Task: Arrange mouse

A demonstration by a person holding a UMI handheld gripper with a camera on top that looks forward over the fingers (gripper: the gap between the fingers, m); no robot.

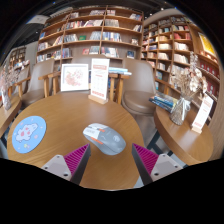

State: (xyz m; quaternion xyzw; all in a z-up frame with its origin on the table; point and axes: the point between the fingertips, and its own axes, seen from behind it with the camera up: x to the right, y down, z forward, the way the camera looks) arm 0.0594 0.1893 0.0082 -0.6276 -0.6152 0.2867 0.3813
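I see tall bookshelves [95, 35] filling the room far beyond the fingers. Nearer, a round wooden table [60, 120] spreads under and ahead of my gripper [110, 160]. A white sign stand [99, 78] rises at its far edge, a framed picture [75, 76] beside it. A round blue mat [29, 132] lies ahead to the left. The mouse [104, 138], pale grey-blue as far as I can tell, rests on the table just ahead, between the fingertips. My fingers are spread wide, touching nothing.
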